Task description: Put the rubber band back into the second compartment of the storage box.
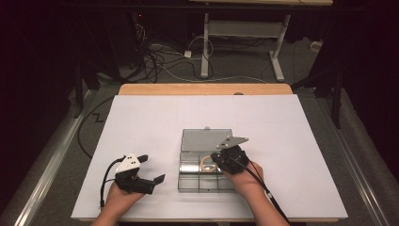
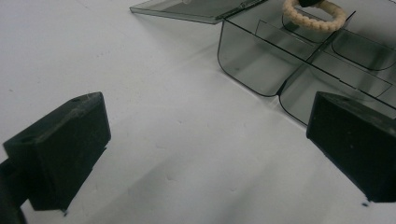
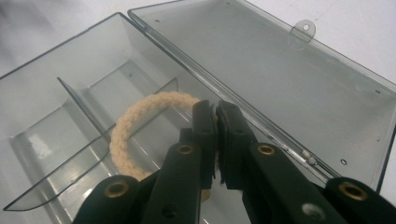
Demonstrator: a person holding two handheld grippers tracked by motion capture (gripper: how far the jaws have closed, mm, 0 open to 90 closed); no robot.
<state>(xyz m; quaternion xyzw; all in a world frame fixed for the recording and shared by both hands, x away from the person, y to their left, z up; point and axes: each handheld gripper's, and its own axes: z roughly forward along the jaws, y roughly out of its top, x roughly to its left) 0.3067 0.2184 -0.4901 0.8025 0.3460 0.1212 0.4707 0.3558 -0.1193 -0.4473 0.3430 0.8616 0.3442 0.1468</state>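
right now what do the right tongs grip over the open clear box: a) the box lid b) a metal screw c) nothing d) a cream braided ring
d, the right tongs are pinched shut on the cream braided ring above a compartment of the clear box.

The white tabletop [image 1: 155, 122] is evenly lit from above while the room around it falls to near black. Shadows are soft and faint. The high view is slightly soft. In the left gripper view the near fingers [image 2: 60, 149] blur. The box [image 3: 289, 70] carries pale sheen in the right gripper view.
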